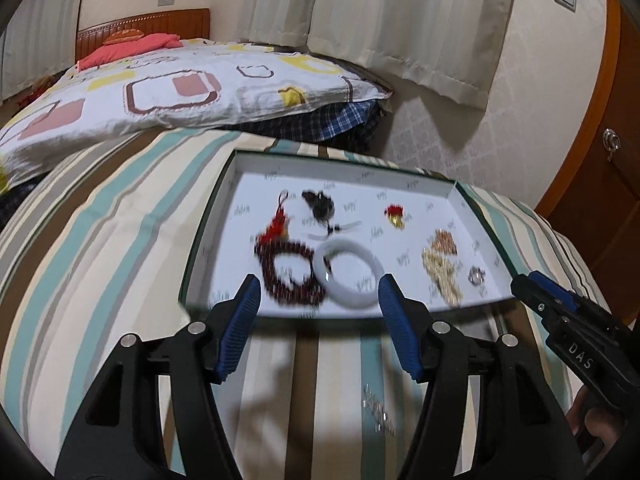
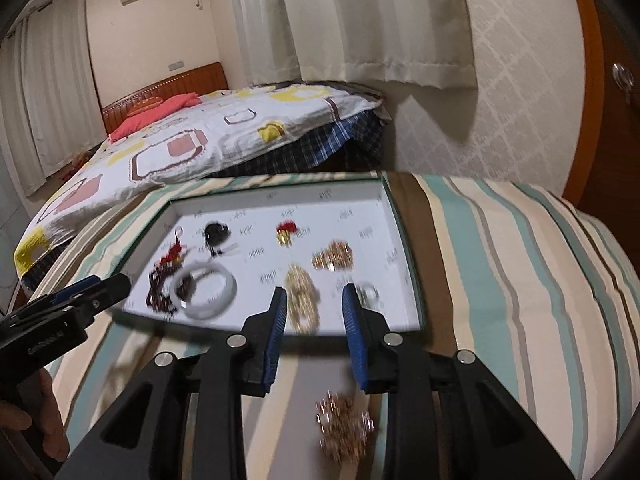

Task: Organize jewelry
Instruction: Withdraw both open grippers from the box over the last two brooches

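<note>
A white-lined tray (image 1: 320, 184) (image 2: 320, 208) lies on striped cloth. It holds a white bangle (image 1: 348, 245) (image 2: 204, 312), a dark red bead bracelet (image 1: 296, 296) (image 2: 160, 292), a gold chain (image 1: 440, 276) (image 2: 302, 300), a rose-gold chain (image 1: 444, 242) (image 2: 334, 256), a silver ring (image 1: 476, 276) (image 2: 370, 292) and small charms. My left gripper (image 1: 319, 284) hovers open at the tray's near edge before the bangle. My right gripper (image 2: 315, 292) is narrowly open and empty before the gold chain. Loose on the cloth lie a silver chain (image 1: 378, 412) and a rose-gold cluster (image 2: 344, 428).
The striped cloth (image 1: 120, 240) covers a rounded surface that drops away at the sides. A bed with a patterned quilt (image 1: 180, 92) lies behind the tray. A curtain, a wall and a wooden door (image 1: 600, 184) stand to the right. A hand (image 2: 36, 432) grips the left tool.
</note>
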